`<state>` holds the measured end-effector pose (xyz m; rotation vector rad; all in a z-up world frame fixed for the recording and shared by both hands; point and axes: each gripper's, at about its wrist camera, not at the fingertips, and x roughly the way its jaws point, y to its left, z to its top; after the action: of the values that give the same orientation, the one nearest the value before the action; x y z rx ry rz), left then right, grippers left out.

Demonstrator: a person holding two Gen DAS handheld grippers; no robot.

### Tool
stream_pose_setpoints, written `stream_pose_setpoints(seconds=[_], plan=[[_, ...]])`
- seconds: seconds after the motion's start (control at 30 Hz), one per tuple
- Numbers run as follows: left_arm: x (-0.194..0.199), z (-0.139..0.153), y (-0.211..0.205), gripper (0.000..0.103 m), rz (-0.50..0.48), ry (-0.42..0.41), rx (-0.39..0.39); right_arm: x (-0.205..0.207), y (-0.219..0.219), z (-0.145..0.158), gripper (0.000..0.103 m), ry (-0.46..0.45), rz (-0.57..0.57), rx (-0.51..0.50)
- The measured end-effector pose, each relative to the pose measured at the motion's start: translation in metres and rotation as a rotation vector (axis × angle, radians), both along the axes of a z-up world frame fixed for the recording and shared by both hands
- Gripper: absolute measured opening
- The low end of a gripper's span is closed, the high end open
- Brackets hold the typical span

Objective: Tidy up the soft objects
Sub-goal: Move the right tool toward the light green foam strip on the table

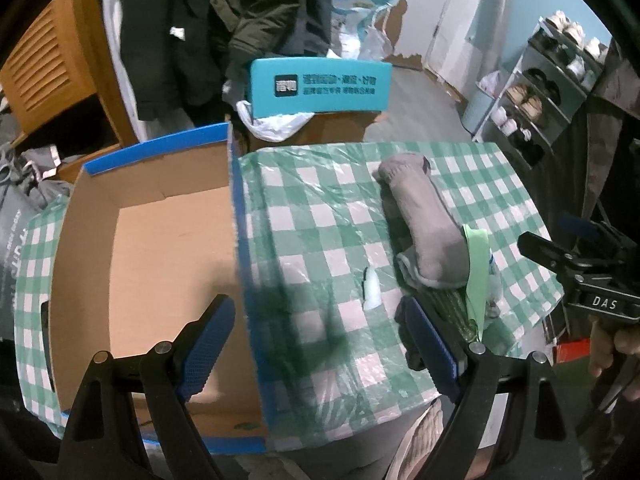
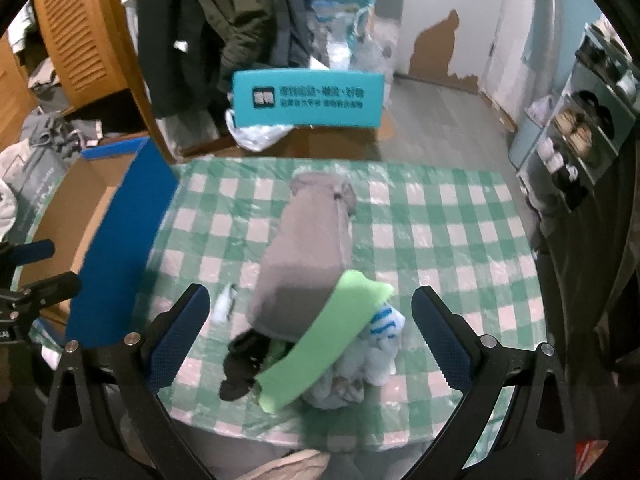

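Over on the left wrist view, the left gripper [image 1: 320,344] hangs with its blue pads spread wide and nothing between them, straddling the blue-edged wall of the open cardboard box [image 1: 160,240], which looks bare inside. On the checked tablecloth [image 1: 320,208] to the right lies the pile of soft things: a rolled grey sock [image 1: 424,224] on top, a green band [image 1: 476,272] against its near end, dark striped fabric tucked underneath. A small white scrap [image 1: 371,288] sits alone just beside the pile. At the far right edge the right gripper [image 1: 560,256] comes into frame, held in a hand [image 1: 616,348]. Now the right wrist view: the right gripper [image 2: 310,344] is also splayed open and holding nothing, its fingers flanking the near end of the pile. The grey sock [image 2: 308,256] runs away from the camera, the green band [image 2: 324,340] slants across its front, a black sock [image 2: 242,364] pokes out at left, and a white piece with blue stripes [image 2: 384,328] bunches at right. All of it looks light, limp and squashy, so nothing fragile here; a pinch across the thick middle of the grey roll should hold best, since a loose edge would likely just unroll and drag.
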<state>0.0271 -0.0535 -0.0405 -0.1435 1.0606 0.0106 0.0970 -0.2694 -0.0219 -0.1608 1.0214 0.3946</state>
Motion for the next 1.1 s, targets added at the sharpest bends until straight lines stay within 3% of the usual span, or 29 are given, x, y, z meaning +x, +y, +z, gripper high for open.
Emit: stream_pose_setpoints(seconds=[0.33, 0.67, 1.1], plan=[[0.026, -0.033, -0.020, 0.089, -0.033, 0.085, -0.008, 0.010, -0.012, -0.034, 0.099, 0.085, -0.044, -0.032], [0.044, -0.052, -0.031, 0.088, -0.037, 0.119, -0.025, 0.015, -0.020, -0.064, 0.099, 0.148, -0.063, -0.031], [0.060, -0.084, -0.045, 0.083, -0.062, 0.178, -0.018, 0.024, -0.021, -0.094, 0.090, 0.194, -0.061, -0.048]])
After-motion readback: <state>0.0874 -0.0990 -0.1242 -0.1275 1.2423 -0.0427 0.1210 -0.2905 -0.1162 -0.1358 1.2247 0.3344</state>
